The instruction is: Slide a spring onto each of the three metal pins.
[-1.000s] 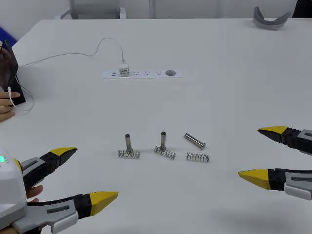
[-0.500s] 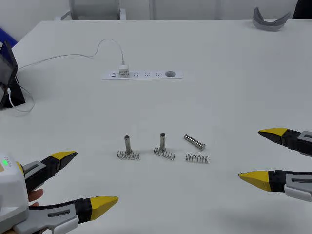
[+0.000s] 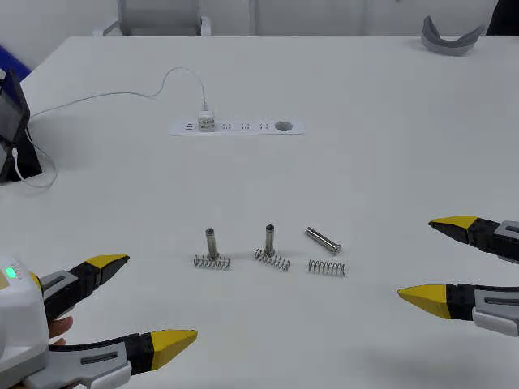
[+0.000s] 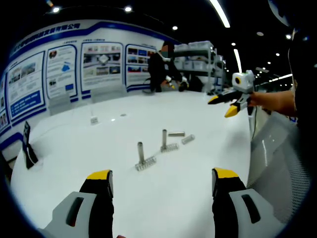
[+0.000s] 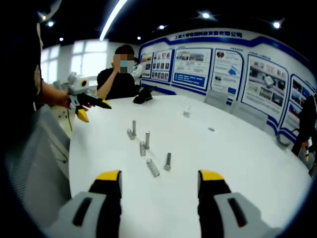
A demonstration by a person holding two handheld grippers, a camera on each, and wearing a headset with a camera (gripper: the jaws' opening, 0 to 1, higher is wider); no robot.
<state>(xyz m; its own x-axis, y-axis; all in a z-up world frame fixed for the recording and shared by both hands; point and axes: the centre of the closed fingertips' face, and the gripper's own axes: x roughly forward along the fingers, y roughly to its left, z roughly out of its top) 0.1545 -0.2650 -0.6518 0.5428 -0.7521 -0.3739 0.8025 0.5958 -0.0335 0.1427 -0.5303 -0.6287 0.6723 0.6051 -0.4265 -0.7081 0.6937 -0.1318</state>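
Here, the worktop (image 3: 389,162): one, white, smooth and matt, broad, with rounded far corners.
Left gripper (image 3: 154,297): one, at the near left; white body, two black jaws with pointed yellow tips, spread wide with nothing between them.
Right gripper (image 3: 418,258): one, at the near right; the same black and yellow build, jaws spread wide and holding nothing.
Dark device (image 3: 12,105): one, flat and black, propped at the far left edge.
Grey band (image 3: 450,36): one, a curved strip at the far right corner.
Power strip (image 3: 237,126): one, long, white and flat, lying across the far middle of the worktop, with a round grey button near its right end.
Cable (image 3: 122,95): one, thin and white, looping left from a small white plug (image 3: 206,121) seated in the strip.
Pins: three, short cylinders of shiny grey metal, in a row at mid-worktop between the two grippers.
Left pin (image 3: 211,241): upright.
Middle pin (image 3: 270,237): upright.
Right pin (image 3: 323,240): lying on its side, slanting from far left to near right.
Springs: three, small coils of fine bright wire, all lying flat on the worktop, none on a pin.
Left spring (image 3: 212,262): just near of the left pin's foot.
Middle spring (image 3: 272,259): just near of the middle pin's foot.
Right spring (image 3: 327,267): just near of the lying pin, apart from it.
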